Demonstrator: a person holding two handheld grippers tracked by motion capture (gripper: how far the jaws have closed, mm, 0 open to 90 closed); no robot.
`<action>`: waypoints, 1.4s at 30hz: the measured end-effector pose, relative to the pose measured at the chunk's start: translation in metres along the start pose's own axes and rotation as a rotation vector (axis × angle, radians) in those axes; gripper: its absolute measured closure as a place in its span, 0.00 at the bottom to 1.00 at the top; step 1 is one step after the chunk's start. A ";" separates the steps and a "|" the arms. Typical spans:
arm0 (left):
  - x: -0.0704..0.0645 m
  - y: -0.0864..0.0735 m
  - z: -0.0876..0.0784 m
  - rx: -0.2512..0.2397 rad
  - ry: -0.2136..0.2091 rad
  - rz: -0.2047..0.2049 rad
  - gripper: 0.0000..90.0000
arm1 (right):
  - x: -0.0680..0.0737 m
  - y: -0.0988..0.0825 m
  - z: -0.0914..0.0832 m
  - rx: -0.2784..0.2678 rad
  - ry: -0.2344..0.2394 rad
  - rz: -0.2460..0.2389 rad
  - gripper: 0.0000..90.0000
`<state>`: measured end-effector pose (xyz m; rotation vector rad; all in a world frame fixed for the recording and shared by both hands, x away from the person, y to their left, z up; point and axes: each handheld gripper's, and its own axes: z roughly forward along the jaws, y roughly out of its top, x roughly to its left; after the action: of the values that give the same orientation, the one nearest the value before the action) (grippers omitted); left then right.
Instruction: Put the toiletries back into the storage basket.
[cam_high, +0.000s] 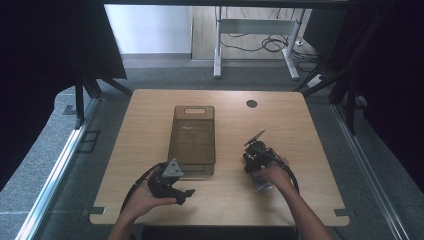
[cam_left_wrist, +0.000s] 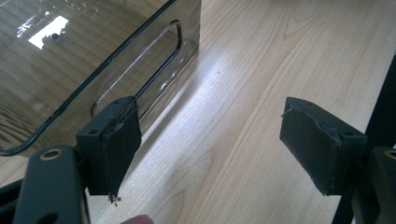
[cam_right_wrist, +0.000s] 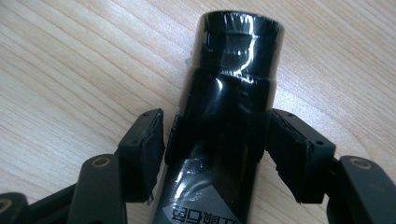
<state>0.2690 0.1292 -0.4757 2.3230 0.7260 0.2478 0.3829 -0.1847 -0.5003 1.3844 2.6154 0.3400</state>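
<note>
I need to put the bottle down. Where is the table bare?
Bare: the table left of the bin, the back strip beyond it, and right of the bin up to the hole. Crowded: the front, around both grippers and the bottle.

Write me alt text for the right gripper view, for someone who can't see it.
A black bottle wrapped in glossy film lies on a pale wooden table, between the two black fingers of the right gripper. The fingers sit right at its sides; whether they press on it is hard to tell.
</note>
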 end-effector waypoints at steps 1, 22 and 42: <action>0.000 0.000 0.000 0.001 0.000 0.001 0.23 | 0.000 0.000 0.001 0.003 -0.003 -0.002 0.42; -0.002 0.001 0.002 0.002 0.001 0.005 0.23 | -0.003 0.000 0.004 0.049 0.024 0.035 0.50; -0.001 0.001 0.001 0.003 0.005 0.002 0.23 | -0.020 0.007 -0.010 0.068 0.207 0.106 0.52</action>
<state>0.2688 0.1275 -0.4759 2.3268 0.7273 0.2538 0.3968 -0.1990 -0.4878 1.5936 2.7454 0.4340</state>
